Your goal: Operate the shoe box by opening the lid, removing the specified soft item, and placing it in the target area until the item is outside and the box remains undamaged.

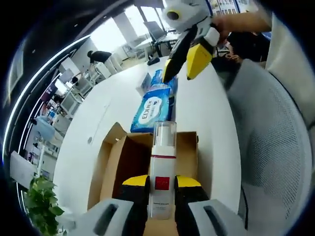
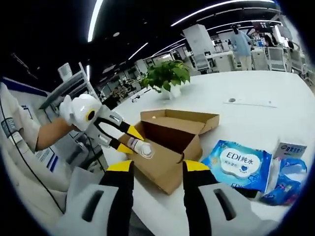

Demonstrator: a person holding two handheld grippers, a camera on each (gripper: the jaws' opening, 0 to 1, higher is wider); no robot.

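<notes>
Over the open shoe box near the desk edge, your left hand-held gripper pinches a white pump bottle upright. Your right hand-held gripper hovers spread, apparently empty. Just beyond the box lie a blue wipes pack and smaller packets.

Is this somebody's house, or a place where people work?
It looks like a big open office. There is a large white table, rows of desks and chairs behind it, long ceiling strip lights, and a potted plant.
</notes>
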